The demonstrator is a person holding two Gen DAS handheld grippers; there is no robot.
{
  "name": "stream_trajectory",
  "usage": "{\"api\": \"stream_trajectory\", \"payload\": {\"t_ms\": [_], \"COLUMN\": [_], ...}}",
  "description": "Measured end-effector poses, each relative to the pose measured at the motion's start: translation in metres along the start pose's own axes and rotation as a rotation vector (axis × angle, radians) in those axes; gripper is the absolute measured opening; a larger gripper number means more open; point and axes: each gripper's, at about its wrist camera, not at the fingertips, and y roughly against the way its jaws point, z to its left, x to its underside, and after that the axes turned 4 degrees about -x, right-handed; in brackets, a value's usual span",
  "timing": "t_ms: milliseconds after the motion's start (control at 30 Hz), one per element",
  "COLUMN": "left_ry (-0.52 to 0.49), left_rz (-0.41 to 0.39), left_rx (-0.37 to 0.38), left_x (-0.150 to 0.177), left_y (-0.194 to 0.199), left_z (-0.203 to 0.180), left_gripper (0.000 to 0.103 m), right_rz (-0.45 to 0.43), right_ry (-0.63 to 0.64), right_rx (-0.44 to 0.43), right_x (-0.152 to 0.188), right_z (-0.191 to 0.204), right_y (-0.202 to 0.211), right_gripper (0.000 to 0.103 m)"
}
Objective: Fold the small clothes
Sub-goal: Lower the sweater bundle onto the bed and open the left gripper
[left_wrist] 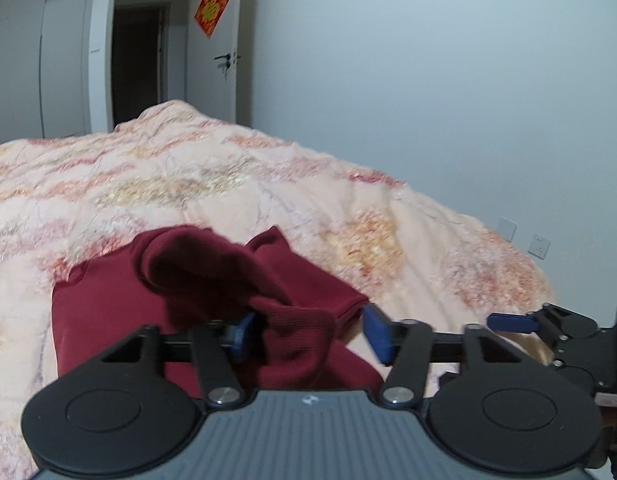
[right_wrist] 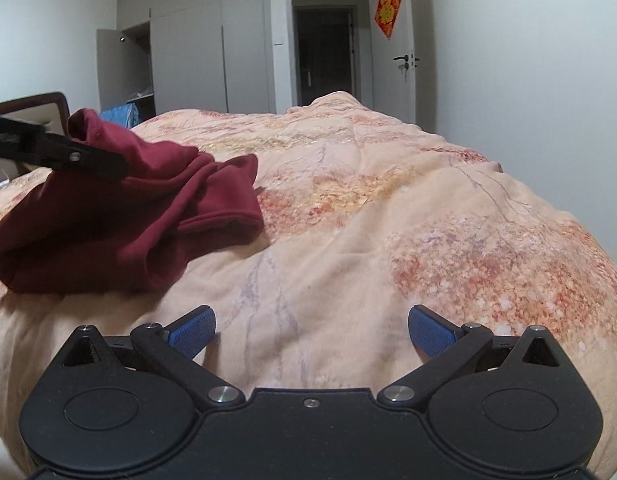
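A dark red garment lies bunched on the floral quilt. My left gripper is open, its blue pads apart, with a ribbed cuff of the garment draped between them. In the right wrist view the garment lies at the left, and the left gripper's black finger reaches over it. My right gripper is open and empty, low over bare quilt to the right of the garment. It also shows at the right edge of the left wrist view.
The bed fills both views. Beyond it are a white wardrobe with one door open, a dark doorway, a door with a handle and a red wall decoration. A chair back stands at the left.
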Motion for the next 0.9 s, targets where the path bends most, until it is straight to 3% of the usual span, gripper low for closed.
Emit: {"api": "stream_trajectory", "payload": {"t_ms": [167,367,500,733,800,900], "left_ry": [0.029,0.263,0.371,0.404,0.434,0.537], "left_rz": [-0.012,-0.046,-0.081,-0.04,-0.024,-0.018], "left_rx": [-0.001,-0.048,-0.177,-0.456,-0.483,-0.464], "left_x": [0.008,0.025,0.035,0.044,0.049,0.057], "left_y": [0.018,0.056,0.083,0.1,0.099,0.102], "left_z": [0.0,0.036,0.06,0.087,0.094,0.106], "left_gripper": [0.089,0.098,0.103,0.103,0.103,0.103], "right_rz": [-0.005,-0.018,-0.058,-0.116,-0.125,-0.123], "right_ry": [-0.012,0.003,0.023,0.097,0.123,0.142], "right_rx": [0.005,-0.019,-0.074,-0.203,-0.23,-0.232], "right_x": [-0.001,-0.004,-0.013,-0.04,-0.05,-0.065], "right_z": [0.003,0.018,0.034,0.079,0.094,0.118], "right_y": [-0.001,-0.001,-0.003,-0.017,-0.024,-0.039], "right_gripper": [0.103,0.103,0.103,0.103,0.103,0.103]}}
